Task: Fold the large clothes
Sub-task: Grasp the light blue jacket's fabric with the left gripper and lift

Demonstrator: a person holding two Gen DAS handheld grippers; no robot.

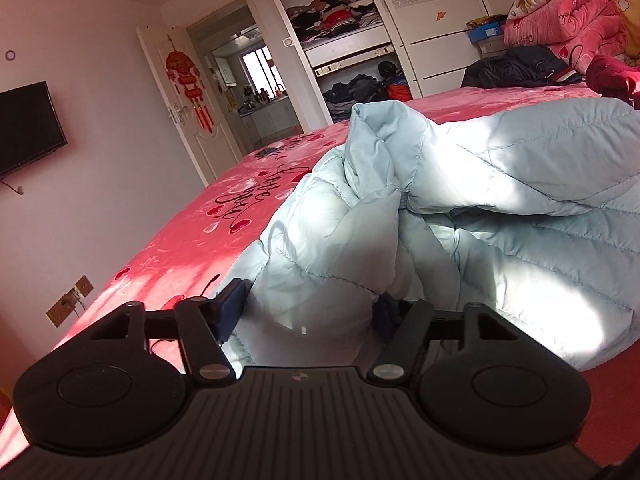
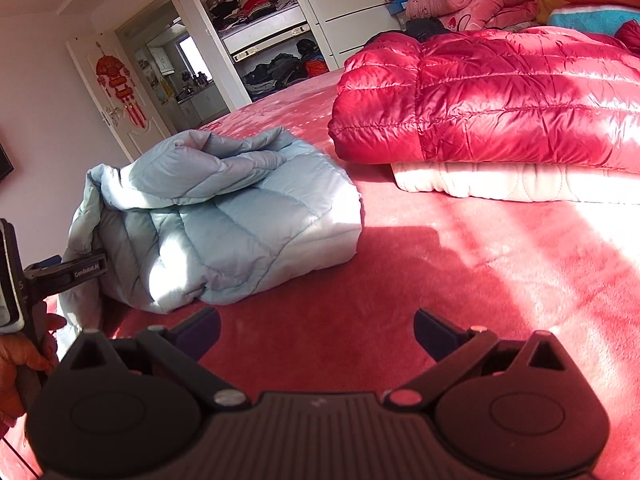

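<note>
A pale blue quilted down jacket [image 1: 460, 208] lies bunched and partly folded on the red bed; it also shows in the right wrist view [image 2: 240, 220]. My left gripper [image 1: 310, 312] has its fingers around a fold of the jacket's near edge, fabric filling the gap between them. It shows from the side in the right wrist view [image 2: 76, 270], at the jacket's left end. My right gripper [image 2: 316, 332] is open and empty, low over bare bedspread just in front of the jacket.
A folded red down jacket [image 2: 500, 96] rests on a folded white one [image 2: 500, 184] at the right of the bed [image 2: 440, 300]. Pink quilts [image 1: 568, 24] and dark clothes [image 1: 516, 66] pile at the far end. An open wardrobe [image 1: 336, 32] and a doorway [image 1: 248, 76] stand behind.
</note>
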